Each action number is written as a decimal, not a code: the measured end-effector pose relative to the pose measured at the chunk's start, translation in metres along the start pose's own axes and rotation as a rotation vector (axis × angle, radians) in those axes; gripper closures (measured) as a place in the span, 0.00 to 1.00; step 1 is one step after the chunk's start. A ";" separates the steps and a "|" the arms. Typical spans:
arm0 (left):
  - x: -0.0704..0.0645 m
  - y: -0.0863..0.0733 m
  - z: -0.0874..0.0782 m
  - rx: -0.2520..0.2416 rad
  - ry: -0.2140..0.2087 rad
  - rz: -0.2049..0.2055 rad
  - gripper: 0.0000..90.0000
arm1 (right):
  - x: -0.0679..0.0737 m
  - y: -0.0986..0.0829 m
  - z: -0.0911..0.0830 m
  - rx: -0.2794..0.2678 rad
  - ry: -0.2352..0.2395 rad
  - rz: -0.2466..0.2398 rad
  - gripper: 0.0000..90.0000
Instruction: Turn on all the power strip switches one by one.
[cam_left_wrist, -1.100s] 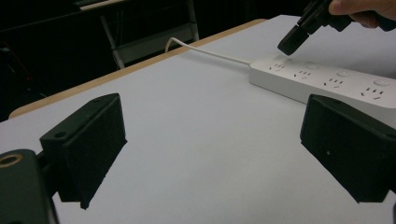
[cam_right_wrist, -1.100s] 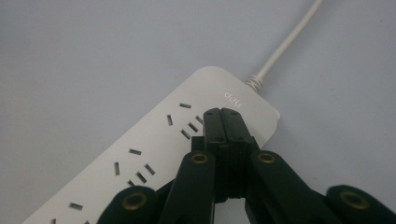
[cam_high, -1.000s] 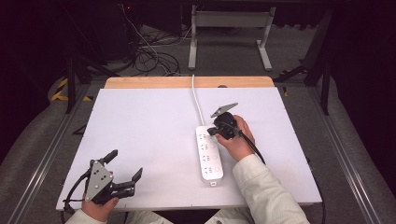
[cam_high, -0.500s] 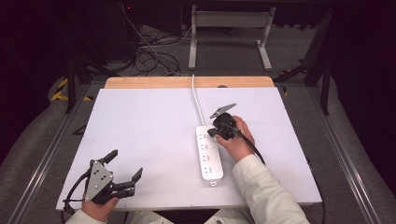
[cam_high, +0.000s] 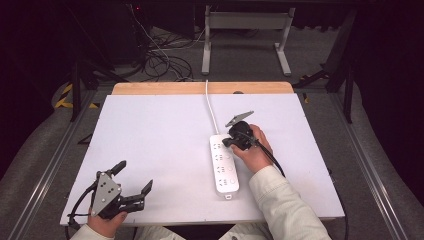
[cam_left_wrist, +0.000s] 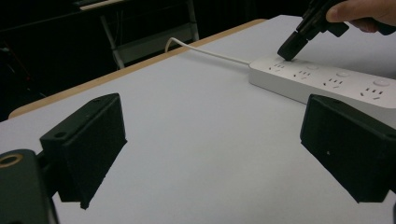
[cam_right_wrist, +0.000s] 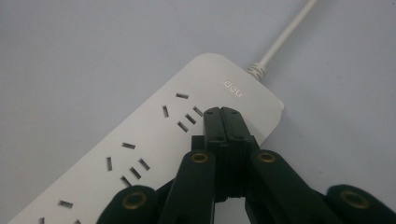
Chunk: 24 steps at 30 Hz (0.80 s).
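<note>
Looks like a lab or some kind of recording setup, not anyone's home. The worktop (cam_high: 165, 145) is a plain white board with a bare wooden strip along the far edge, sitting between metal rails (cam_high: 47, 170) on a grey carpeted floor (cam_high: 380, 165). Behind it everything is blacked out, probably dark curtains, though it's too dim to be sure. There's a tangle of loose cables (cam_high: 165, 62) on the floor at the back, a grey metal stand (cam_high: 245, 30), and a bit of yellow-and-black hazard tape (cam_high: 64, 96) off to the left. All very test-rig.
</note>
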<state>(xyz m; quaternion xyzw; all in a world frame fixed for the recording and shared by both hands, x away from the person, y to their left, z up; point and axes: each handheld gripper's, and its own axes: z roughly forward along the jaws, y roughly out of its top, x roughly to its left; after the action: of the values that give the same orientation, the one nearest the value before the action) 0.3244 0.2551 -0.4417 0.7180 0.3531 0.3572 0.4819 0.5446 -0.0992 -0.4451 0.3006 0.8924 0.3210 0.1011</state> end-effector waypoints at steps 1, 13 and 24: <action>0.000 0.000 0.000 0.001 0.000 0.000 0.08 | 0.001 0.000 0.000 0.001 -0.003 -0.004 1.00; 0.000 0.000 0.000 0.002 -0.002 0.001 0.08 | 0.001 -0.001 0.001 0.000 -0.008 0.002 1.00; 0.000 0.000 0.000 -0.002 -0.002 0.000 0.08 | 0.002 -0.001 0.003 0.008 -0.014 0.012 1.00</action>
<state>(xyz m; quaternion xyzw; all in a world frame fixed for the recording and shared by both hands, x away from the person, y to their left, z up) 0.3243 0.2552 -0.4416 0.7179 0.3523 0.3566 0.4830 0.5436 -0.0973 -0.4482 0.3085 0.8912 0.3159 0.1042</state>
